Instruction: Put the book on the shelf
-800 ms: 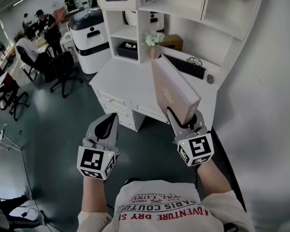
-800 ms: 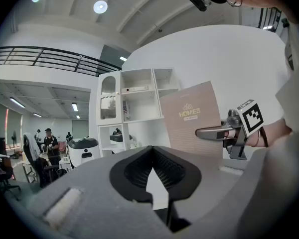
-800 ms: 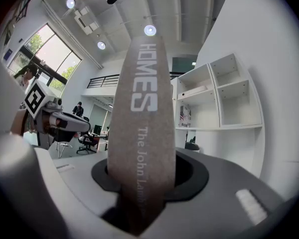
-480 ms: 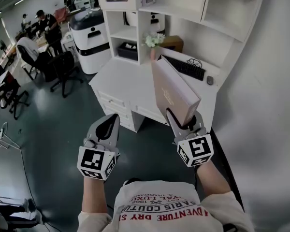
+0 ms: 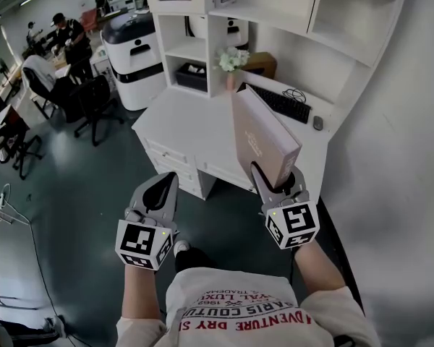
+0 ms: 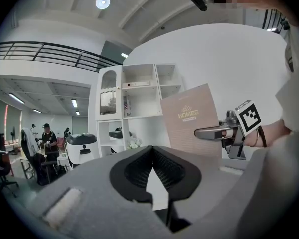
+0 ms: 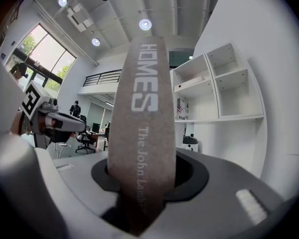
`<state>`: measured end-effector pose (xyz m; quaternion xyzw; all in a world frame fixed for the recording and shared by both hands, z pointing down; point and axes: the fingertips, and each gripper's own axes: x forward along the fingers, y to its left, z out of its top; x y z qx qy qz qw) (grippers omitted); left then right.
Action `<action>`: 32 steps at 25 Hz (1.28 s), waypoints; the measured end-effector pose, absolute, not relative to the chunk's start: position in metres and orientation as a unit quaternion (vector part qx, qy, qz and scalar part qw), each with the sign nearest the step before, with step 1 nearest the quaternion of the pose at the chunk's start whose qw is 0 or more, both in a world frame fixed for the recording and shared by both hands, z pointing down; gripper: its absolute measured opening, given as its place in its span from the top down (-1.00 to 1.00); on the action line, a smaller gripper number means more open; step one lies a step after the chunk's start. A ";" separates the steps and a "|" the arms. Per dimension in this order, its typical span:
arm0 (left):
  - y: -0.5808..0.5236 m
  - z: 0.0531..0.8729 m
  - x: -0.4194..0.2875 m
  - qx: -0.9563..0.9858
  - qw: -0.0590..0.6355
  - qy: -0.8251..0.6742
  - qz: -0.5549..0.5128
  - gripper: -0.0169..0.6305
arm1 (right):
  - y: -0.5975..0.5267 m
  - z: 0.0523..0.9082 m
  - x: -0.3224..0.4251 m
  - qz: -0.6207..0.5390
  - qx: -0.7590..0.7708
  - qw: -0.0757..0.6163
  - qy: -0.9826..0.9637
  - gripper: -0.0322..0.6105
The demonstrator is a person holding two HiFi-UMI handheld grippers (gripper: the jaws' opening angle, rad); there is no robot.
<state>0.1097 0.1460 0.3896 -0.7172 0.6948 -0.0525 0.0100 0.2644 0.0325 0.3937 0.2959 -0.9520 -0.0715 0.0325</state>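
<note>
A tan hardcover book (image 5: 264, 139) with "HOMES" on its cover stands upright in my right gripper (image 5: 276, 181), which is shut on its lower edge. The spine (image 7: 147, 133) fills the middle of the right gripper view, rising from between the jaws. I hold it in the air in front of the white desk (image 5: 181, 118), below the white shelf unit (image 5: 202, 31). My left gripper (image 5: 159, 188) hangs to the left over the floor, shut on nothing. From the left gripper view the book (image 6: 192, 118) and the right gripper (image 6: 214, 132) show to the right.
On the desk lie a black keyboard (image 5: 278, 100) and a mouse (image 5: 317, 123), with a flower vase (image 5: 231, 62) beside the cubbies. A white and black machine (image 5: 134, 53) stands left of the desk. Office chairs (image 5: 94, 100) and seated people are at far left. A white wall (image 5: 390, 179) runs along the right.
The book and right gripper have shifted slightly right and toward the desk. A foot now shows on the floor between the grippers. The left gripper has barely moved.
</note>
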 end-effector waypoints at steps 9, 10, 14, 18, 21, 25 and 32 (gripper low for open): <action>0.065 0.398 0.041 -0.755 0.013 0.654 -0.045 0.93 | -0.029 0.406 0.201 -0.070 0.338 0.044 -0.937 0.35; 0.052 0.398 0.030 -0.762 0.014 0.646 -0.044 0.93 | -0.038 0.408 0.192 -0.068 0.348 0.047 -0.934 0.35; 0.001 0.398 -0.015 -0.788 0.013 0.614 -0.046 0.93 | -0.078 0.412 0.150 -0.061 0.394 0.060 -0.915 0.35; -0.049 0.383 -0.061 -0.816 0.022 0.575 -0.054 0.93 | -0.112 0.397 0.108 -0.056 0.435 0.054 -0.897 0.35; -0.082 0.363 -0.092 -0.834 0.045 0.548 -0.051 0.93 | -0.138 0.378 0.081 -0.062 0.469 0.039 -0.880 0.35; -0.119 0.353 -0.127 -0.853 0.062 0.517 -0.048 0.93 | -0.163 0.367 0.049 -0.061 0.505 0.028 -0.861 0.35; -0.162 0.336 -0.147 -0.886 0.069 0.457 -0.030 0.93 | -0.186 0.334 0.020 -0.083 0.548 0.020 -0.832 0.35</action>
